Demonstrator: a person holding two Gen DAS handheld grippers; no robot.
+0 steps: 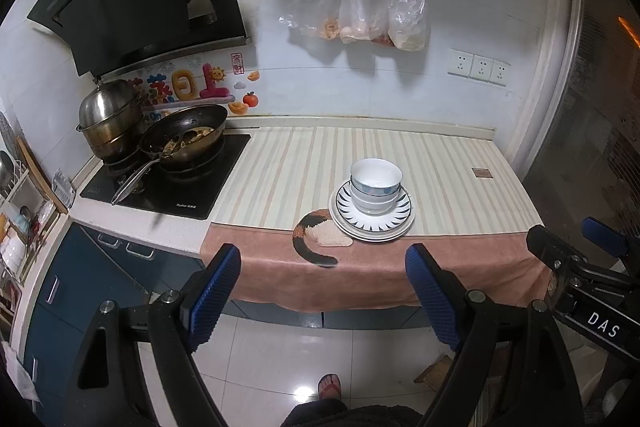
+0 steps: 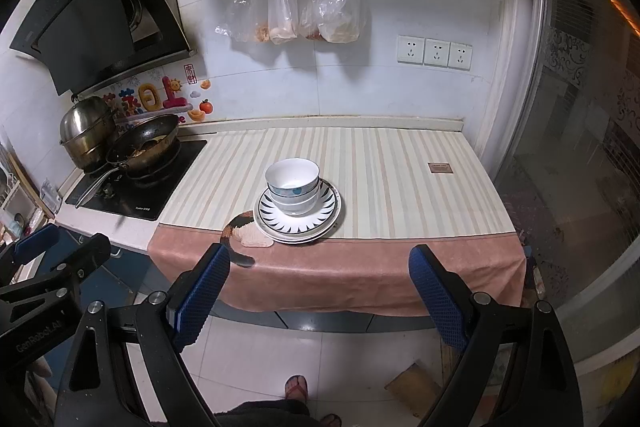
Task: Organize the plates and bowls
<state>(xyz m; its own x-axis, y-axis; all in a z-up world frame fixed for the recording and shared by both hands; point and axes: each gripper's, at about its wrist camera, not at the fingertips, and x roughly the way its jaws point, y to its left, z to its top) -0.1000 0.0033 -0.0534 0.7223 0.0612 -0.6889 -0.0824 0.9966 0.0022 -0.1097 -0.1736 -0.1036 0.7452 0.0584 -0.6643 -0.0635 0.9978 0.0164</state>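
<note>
glossy round bowls nested | ribbed-pattern plates | striped cloth

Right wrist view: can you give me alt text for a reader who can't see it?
Stacked bowls sit on stacked plates near the front of a striped, pink-edged cloth on a kitchen counter. The open right hand-held gripper is held back from the counter, empty. A frying pan and steel pot sit on the stove at left.

Glossy ceramic bowls, matt cloth, shiny metal pot
</note>
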